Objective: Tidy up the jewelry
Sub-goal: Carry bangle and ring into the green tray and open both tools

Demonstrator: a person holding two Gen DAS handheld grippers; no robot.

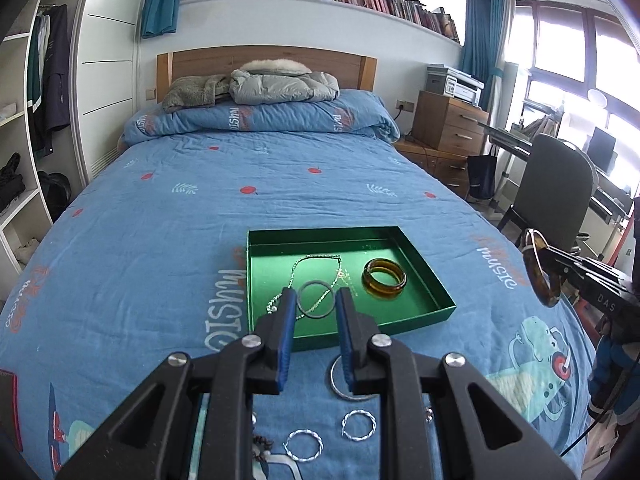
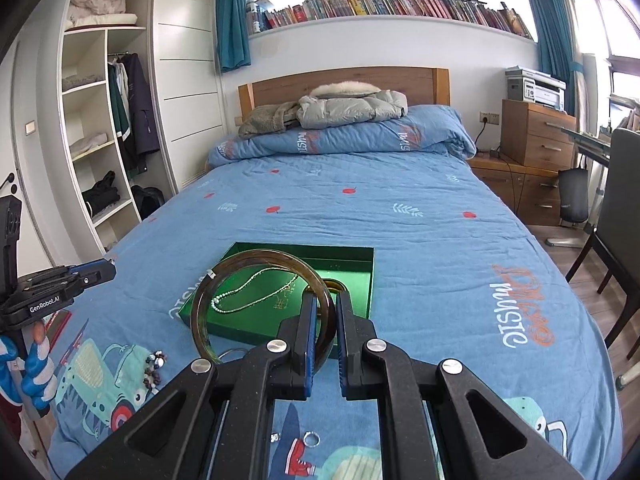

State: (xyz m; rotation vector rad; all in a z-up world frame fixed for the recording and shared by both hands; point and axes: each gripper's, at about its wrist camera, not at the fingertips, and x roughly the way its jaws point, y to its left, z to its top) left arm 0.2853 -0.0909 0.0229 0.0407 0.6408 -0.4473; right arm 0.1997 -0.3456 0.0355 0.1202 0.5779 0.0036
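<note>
While the right gripper (image 2: 325,300) pinches a glossy tortoiseshell bangle (image 2: 204,320), the left gripper (image 1: 316,300) stands empty, slightly parted, over the green tray (image 1: 424,292).

1. The tray (image 1: 430,280) lies on the bed (image 1: 200,220), toward its foot.
2. In the tray: a chain necklace (image 1: 304,276) at the left, a thin ring (image 1: 316,300) overlying it, and a thick bangle (image 1: 384,280) at the right.
3. On the bed, nearer than the tray: one large hoop (image 1: 340,384), two twisted hoops (image 1: 359,424) side by side, and a beaded piece (image 2: 154,368) to their left.
4. The right hand-held gripper (image 2: 322,308) holds a large bangle (image 2: 200,320) above the bed, right of the tray in the left wrist view.
5. The left hand-held gripper (image 1: 316,304) hangs over the tray's near edge.
</note>
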